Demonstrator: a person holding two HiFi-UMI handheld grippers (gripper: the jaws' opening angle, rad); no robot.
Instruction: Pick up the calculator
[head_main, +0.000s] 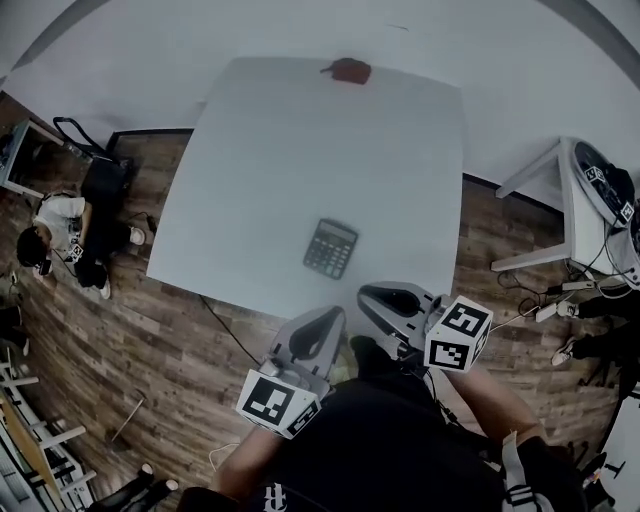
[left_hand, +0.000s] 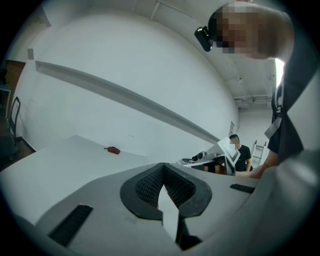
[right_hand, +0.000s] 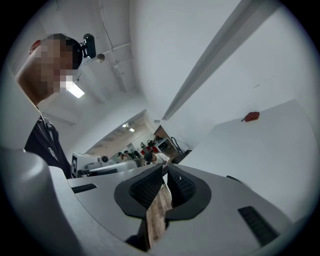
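A dark calculator lies flat on the white table, a little back from its near edge, and only the head view shows it. My left gripper is held low by the person's body, in front of the table's near edge and short of the calculator. My right gripper hangs beside it, to the right of the calculator's line. The left gripper has its jaws together on nothing. The right gripper is likewise shut and holds nothing.
A small red object lies at the table's far edge; it also shows as the red object and the red object. A person sits on the wooden floor at left. Another white table with cables stands at right.
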